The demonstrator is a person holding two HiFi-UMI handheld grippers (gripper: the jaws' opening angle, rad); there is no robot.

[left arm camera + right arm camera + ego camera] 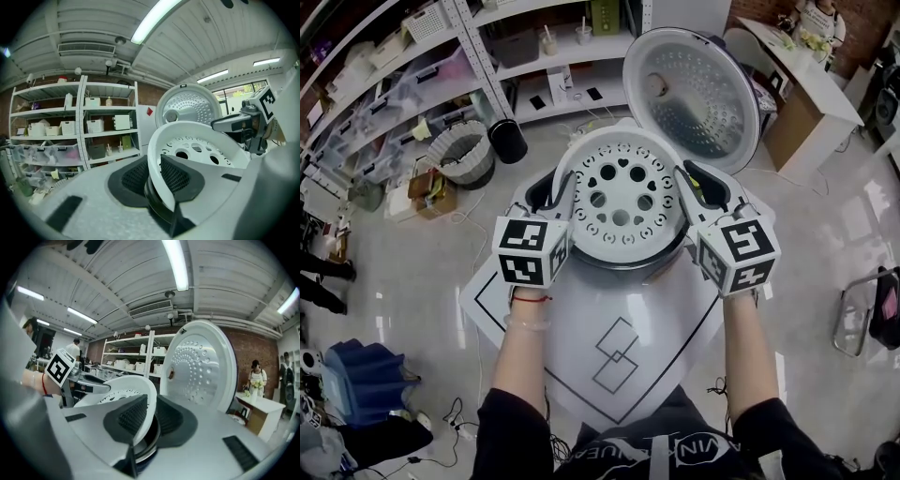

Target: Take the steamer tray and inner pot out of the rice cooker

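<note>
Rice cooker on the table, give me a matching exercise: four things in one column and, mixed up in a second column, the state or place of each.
Things:
1. steamer tray
2. lid
3. left gripper
4. right gripper

States:
A. shut on the tray's rim at the head view's right
B. swung open, standing upright
C. white, full of holes, gripped on two sides
D. shut on the tray's rim at the head view's left

Pairs: 1-C, 2-B, 3-D, 4-A
</note>
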